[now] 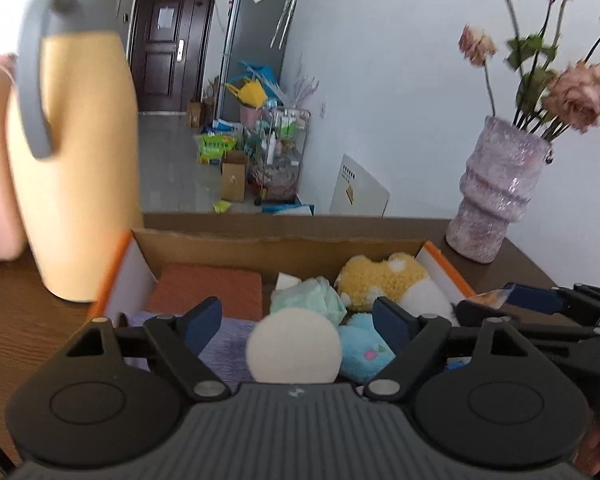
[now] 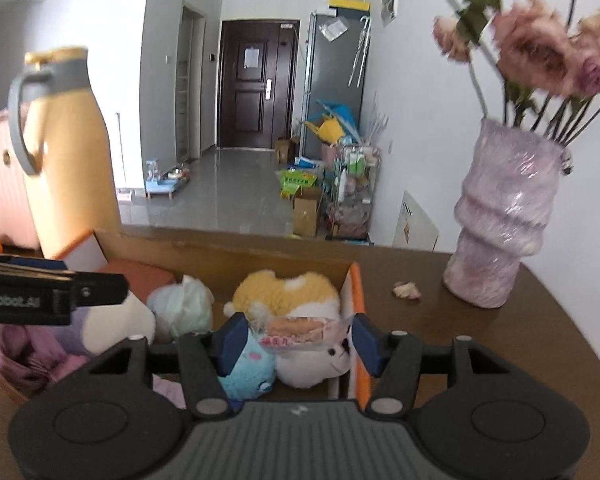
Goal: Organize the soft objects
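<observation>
We hold both tongs over the cardboard box (image 1: 204,240) on the table (image 2: 500,344), where the soft things are gathered. The left tongs (image 1: 298,326) gape wide around a white ball (image 1: 294,346), pads clear of it. The right tongs (image 2: 296,340) bracket a plastic-wrapped bun (image 2: 300,326); whether they grip it we cannot tell. The yellow plush (image 2: 288,290) lies inside the box, by its right wall.

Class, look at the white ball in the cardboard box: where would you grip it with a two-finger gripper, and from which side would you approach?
Grip the white ball across its widest middle, coming from above. It is round and seems to rest on top of the purple cloth, with the blue plush close on one side, so its top is probably clearest. The left gripper, open, already straddles it.
</observation>
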Available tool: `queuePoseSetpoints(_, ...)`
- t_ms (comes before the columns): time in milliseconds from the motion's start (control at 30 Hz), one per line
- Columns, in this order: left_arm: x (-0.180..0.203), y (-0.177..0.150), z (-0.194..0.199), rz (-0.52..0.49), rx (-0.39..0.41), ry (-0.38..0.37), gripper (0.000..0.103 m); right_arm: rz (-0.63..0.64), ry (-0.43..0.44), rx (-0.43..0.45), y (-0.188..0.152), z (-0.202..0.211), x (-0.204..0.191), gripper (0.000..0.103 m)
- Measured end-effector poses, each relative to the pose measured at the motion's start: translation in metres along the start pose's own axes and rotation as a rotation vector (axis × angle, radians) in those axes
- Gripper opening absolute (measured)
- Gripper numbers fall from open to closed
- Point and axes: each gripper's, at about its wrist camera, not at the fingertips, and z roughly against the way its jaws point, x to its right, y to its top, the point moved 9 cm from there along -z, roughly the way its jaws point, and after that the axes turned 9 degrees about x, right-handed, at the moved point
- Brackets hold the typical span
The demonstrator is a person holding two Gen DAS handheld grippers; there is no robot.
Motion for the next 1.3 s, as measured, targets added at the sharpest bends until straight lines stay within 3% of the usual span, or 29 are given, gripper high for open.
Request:
queuePoseSetpoints(133,-0.001,0.023,0.045,-0.018,0.049,0.02,0.09,-0.009,0.014,0.015,0.022,0.04,0.001,0.063)
queuePoseSetpoints(200,-0.002,0.031,0.071,-0.031,0.076,0.033,0.091,-0.005,0.067,-0.011,0.029,0.055,-0.008,0.089)
queuePoseSetpoints(233,-0.001,0.034,0.081,-0.041,0.082,0.039,0.091,-0.019,0.09,-0.02,0.032,0.06,-0.011,0.091)
queuePoseSetpoints(333,-0.001,0.039,0.117,-0.057,0.097,0.053,0.092,-0.061,0.05,-0.063,0.033,0.072,-0.011,0.092)
queuePoseSetpoints(433,-0.001,0.037,0.159,-0.07,0.128,0.055,0.093,-0.088,0.022,-0.029,0.037,0.097,-0.011,0.092)
queuePoseSetpoints(633,-0.003,0.025,0.237,-0.108,0.207,0.05,0.097,-0.088,0.057,0.07,0.048,0.179,-0.023,0.094)
queuePoseSetpoints(767,-0.008,0.003,0.287,-0.12,0.284,0.099,0.098,-0.039,0.024,0.182,0.041,0.237,-0.03,0.098)
queuePoseSetpoints(900,-0.012,-0.029,0.337,-0.124,0.402,0.16,0.1,-0.006,-0.001,0.34,0.007,0.305,-0.038,0.101)
queuePoseSetpoints(967,-0.011,-0.052,0.362,-0.12,0.431,0.17,0.1,-0.009,-0.001,0.376,-0.018,0.334,-0.044,0.102)
queuePoseSetpoints(1300,-0.005,-0.185,0.468,-0.134,0.4,0.183,0.103,0.001,0.001,0.392,-0.166,0.451,-0.084,0.103)
